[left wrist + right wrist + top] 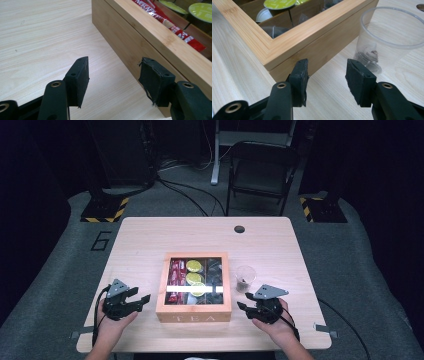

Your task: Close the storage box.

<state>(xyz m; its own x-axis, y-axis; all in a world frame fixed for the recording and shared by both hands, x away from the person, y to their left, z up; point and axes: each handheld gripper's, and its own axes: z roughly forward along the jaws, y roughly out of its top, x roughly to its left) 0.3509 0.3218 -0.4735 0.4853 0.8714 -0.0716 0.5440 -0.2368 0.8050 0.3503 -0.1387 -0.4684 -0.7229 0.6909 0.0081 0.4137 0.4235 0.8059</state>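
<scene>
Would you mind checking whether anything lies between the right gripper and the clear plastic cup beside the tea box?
Nothing visible does: bare table lies between the open right gripper and the cup; the tea box stands off to the side.

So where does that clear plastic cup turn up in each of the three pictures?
High view: the clear plastic cup stands right of centre, just right of the wooden tea box.
Left gripper view: I don't see it.
Right gripper view: upper right, something dark in its bottom.
Shared landmark: the wooden tea box.
</scene>
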